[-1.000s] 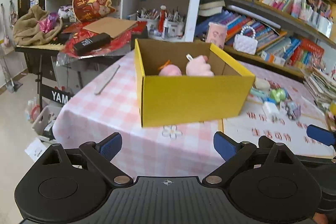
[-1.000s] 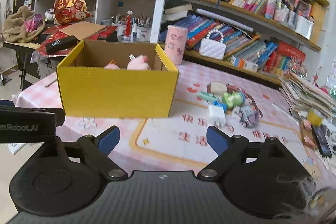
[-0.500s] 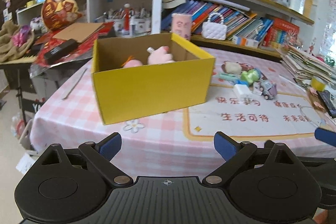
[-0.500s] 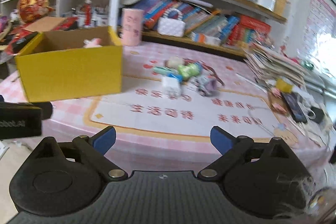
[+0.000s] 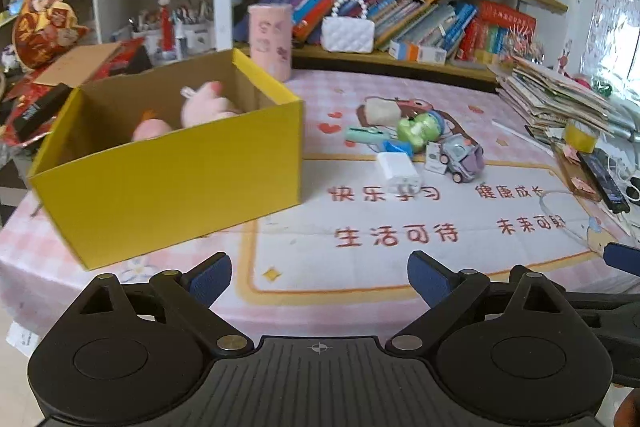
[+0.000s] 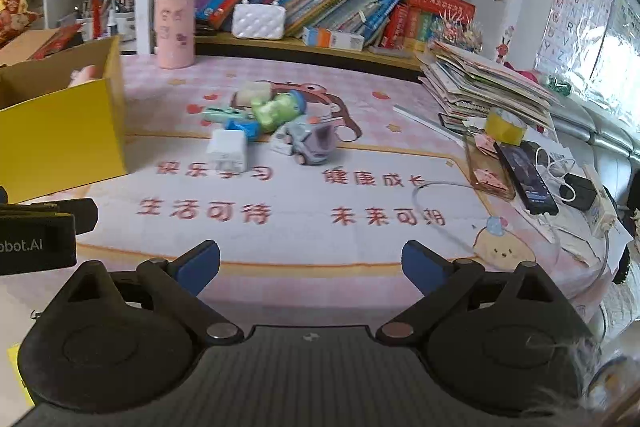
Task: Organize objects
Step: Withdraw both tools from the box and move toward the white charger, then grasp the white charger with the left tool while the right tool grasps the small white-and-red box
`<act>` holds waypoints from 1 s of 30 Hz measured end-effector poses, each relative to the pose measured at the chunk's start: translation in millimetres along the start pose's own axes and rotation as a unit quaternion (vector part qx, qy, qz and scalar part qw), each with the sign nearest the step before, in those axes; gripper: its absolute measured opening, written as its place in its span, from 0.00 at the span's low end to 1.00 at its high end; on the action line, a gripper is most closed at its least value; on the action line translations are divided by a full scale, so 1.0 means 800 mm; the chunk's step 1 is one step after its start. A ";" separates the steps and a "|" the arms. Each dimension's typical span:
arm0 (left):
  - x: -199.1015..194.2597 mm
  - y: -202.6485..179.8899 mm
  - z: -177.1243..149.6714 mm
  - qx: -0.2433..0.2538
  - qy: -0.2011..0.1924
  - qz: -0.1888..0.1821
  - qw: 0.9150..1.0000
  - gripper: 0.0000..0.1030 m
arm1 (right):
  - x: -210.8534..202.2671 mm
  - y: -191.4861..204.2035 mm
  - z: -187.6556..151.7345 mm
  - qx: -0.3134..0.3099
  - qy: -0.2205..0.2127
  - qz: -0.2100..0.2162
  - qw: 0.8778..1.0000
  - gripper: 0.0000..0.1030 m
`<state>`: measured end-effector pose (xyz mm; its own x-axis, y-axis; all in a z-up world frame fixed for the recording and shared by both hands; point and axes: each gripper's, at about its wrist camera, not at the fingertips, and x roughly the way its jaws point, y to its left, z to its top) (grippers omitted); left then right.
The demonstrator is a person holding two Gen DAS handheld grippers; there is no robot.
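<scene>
Left wrist view: the left gripper (image 5: pixel 319 279) hangs spread wide and empty over the table's near edge. The yellow box (image 5: pixel 172 183) sits at the left with 2 pink plush toys (image 5: pixel 204 107) inside; bare mat lies between the fingers and the toy pile (image 5: pixel 420 143). The view has swung right since 1 s ago.

Right wrist view: the right gripper (image 6: pixel 311 263) is also wide apart, empty, facing the pile (image 6: pixel 272 131) across open mat; the box (image 6: pixel 60 139) has slid to the left border.

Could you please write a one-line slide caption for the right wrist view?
Open right claw faces small toys clustered beside the yellow box.
</scene>
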<state>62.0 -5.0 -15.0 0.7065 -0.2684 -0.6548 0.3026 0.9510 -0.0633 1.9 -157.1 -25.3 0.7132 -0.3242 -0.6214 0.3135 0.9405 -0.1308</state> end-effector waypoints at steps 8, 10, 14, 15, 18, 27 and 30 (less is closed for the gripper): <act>0.063 -0.036 0.024 -0.024 0.042 -0.009 0.999 0.94 | 0.066 -0.045 0.030 0.002 0.018 0.025 1.000 0.93; 0.077 -0.044 0.028 -0.029 0.049 -0.007 0.998 0.93 | 0.084 -0.054 0.038 -0.001 0.020 0.035 0.999 0.91; 0.104 -0.054 0.044 -0.048 0.057 0.004 0.997 0.93 | 0.118 -0.067 0.054 -0.010 0.020 0.062 0.998 0.85; 0.111 -0.056 0.048 -0.052 0.057 0.007 0.997 0.93 | 0.127 -0.070 0.059 -0.013 0.018 0.070 0.997 0.83; 0.129 -0.063 0.063 -0.058 0.049 0.022 0.997 0.92 | 0.153 -0.075 0.074 -0.023 0.009 0.092 0.995 0.79; 0.166 -0.078 0.096 -0.058 0.041 0.047 0.996 0.92 | 0.239 -0.067 0.124 -0.071 0.014 0.159 0.985 0.62; 0.172 -0.079 0.098 -0.060 0.046 0.051 0.996 0.92 | 0.263 -0.064 0.132 -0.079 0.022 0.178 0.981 0.56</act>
<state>190.4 -113.9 -42.4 0.6657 -0.1593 -0.7290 0.1489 0.9857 -0.0794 201.9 -284.5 -67.3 0.7317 0.0287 -0.6810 -0.0533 0.9985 -0.0152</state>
